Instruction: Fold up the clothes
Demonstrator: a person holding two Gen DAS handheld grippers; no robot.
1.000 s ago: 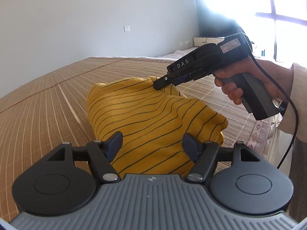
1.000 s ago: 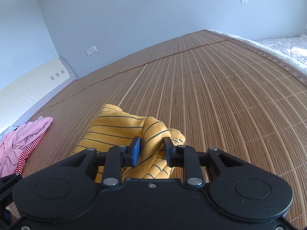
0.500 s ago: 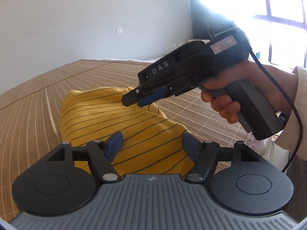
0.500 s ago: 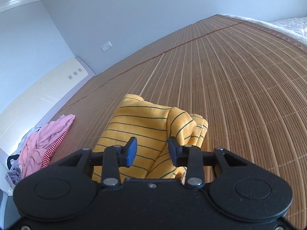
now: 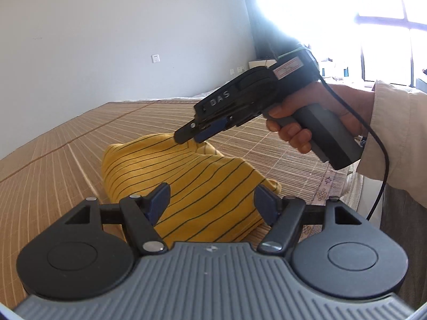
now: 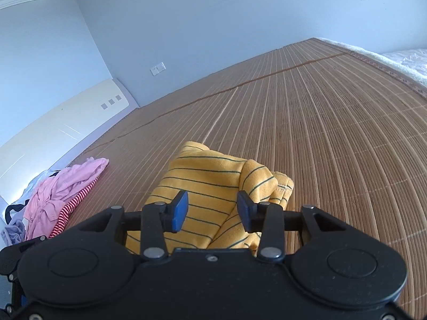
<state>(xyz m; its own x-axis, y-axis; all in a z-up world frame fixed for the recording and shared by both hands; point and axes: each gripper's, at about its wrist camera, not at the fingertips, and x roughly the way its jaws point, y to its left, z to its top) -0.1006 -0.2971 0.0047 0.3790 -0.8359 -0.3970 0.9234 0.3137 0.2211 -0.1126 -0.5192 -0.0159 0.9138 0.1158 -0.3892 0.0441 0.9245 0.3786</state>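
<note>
A yellow garment with thin dark stripes point(image 5: 186, 181) lies folded in a bundle on the bamboo mat point(image 5: 66, 165). My left gripper point(image 5: 212, 202) hovers open just over its near edge, nothing between the fingers. In the left wrist view a hand holds my right gripper point(image 5: 186, 136), its tips at the bundle's far edge; whether they touch the cloth is unclear. From the right wrist view, the right gripper point(image 6: 212, 210) stands open above the yellow garment point(image 6: 208, 176), the blue pads apart and gripping nothing.
A pile of pink and red-striped clothes point(image 6: 64, 189) lies at the mat's left end by a cream headboard point(image 6: 53, 138). White bedding point(image 6: 400, 58) borders the mat's far side. A person's hand point(image 5: 293, 130), sleeve and cable are at the right.
My right gripper has opened, let go of the yellow fold and drawn back a little. The left gripper stays open over the near edge.
</note>
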